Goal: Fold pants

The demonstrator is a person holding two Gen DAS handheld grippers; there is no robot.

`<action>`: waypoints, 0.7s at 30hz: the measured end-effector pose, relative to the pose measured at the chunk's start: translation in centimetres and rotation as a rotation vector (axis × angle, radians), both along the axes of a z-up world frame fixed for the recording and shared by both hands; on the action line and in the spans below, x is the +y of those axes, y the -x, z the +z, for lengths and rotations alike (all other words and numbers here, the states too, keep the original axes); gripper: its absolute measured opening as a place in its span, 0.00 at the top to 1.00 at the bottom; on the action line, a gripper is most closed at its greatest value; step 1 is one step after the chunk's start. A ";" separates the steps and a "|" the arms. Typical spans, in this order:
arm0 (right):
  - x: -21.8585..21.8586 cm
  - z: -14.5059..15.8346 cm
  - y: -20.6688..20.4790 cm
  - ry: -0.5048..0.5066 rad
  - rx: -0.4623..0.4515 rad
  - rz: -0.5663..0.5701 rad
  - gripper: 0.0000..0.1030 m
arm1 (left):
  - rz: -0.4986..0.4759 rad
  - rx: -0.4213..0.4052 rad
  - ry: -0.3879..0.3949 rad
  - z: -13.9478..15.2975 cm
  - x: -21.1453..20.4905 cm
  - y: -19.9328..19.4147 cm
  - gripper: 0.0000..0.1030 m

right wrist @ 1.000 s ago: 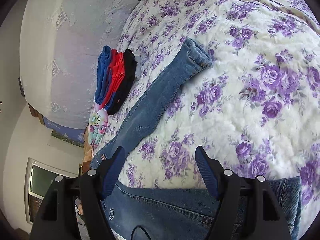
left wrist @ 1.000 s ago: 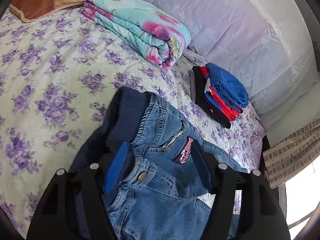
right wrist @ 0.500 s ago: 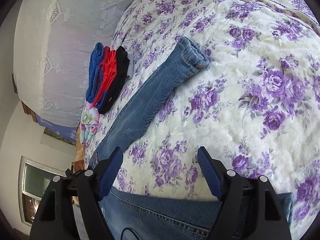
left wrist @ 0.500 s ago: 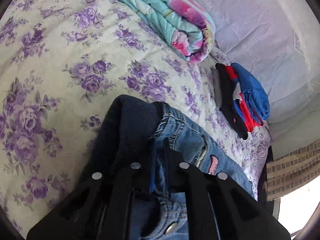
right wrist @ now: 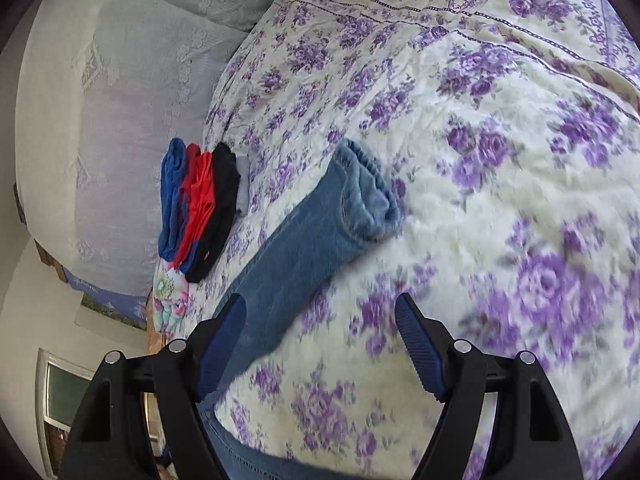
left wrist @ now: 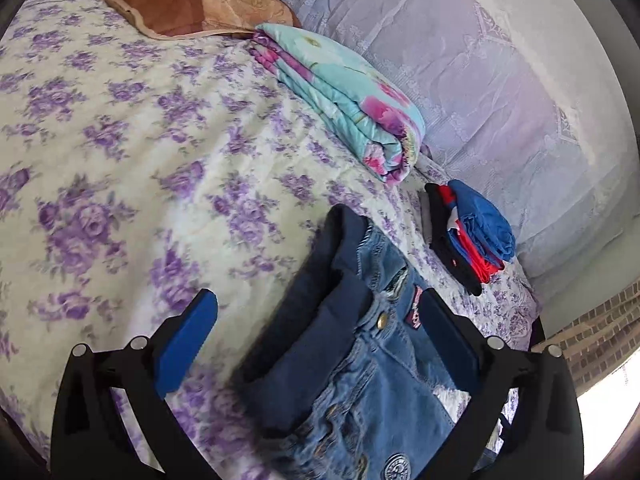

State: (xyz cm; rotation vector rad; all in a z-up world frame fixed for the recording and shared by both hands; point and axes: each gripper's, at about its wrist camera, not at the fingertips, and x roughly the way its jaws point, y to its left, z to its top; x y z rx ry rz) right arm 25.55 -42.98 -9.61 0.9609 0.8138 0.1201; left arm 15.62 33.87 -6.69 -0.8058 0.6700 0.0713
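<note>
Left gripper (left wrist: 316, 336): my jaws just sprang apart, waistband of blue denim pants (left wrist: 360, 320) lying loose between them; right gripper (right wrist: 320, 344): spread, empty, trouser leg (right wrist: 320, 236) slanting away ahead-left on the purple-flowered bedspread (right wrist: 500, 160)

jeans (left wrist: 360, 364) patch, lettering unreadable

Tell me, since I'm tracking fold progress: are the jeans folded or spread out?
Spread out. One leg of the jeans lies full length on the floral bedspread, cuff unfolded; waistband lies flat.
</note>
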 end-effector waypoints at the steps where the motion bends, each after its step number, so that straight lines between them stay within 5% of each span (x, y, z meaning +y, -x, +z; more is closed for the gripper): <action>1: -0.2 -0.6 -0.7 -0.019 0.019 -0.019 0.25 | 0.012 0.008 0.014 -0.6 0.5 0.7 0.05; 3: 0.2 -1.2 -2.2 -0.030 0.026 0.000 0.29 | 0.031 0.023 0.054 -2.0 1.2 1.7 0.05; 4: 0.7 -1.1 -2.7 -0.008 0.022 0.012 0.46 | 0.040 0.031 0.073 -2.7 1.5 2.0 0.05; 5: 1.2 -1.0 -3.1 0.009 0.019 0.022 0.74 | 0.045 0.035 0.089 -3.2 1.6 2.2 0.05; 7: 2.1 1.2 -3.1 0.095 -0.067 0.034 0.90 | 0.049 0.034 0.086 -3.6 1.5 2.5 0.05; 10: 3.6 4.5 -2.4 0.304 -0.177 0.053 0.91 | 0.048 0.038 0.049 -3.3 0.8 2.6 0.05; 14: 1.8 -1.1 -4.6 0.324 0.055 0.080 0.91 | 0.037 0.046 0.045 -3.4 0.4 3.0 0.05; 16: 0.9 -2.3 -4.3 0.246 0.031 0.068 0.91 | 0.028 0.045 0.053 -3.4 0.4 3.7 0.05; 18: 0.8 -1.6 -3.9 0.220 0.033 0.061 0.85 | 0.014 0.049 0.057 -3.3 0.2 4.2 0.05; 21: 0.5 -0.1 -1.8 0.186 -0.001 0.039 0.58 | -0.025 0.054 0.052 -3.1 -0.7 4.5 0.05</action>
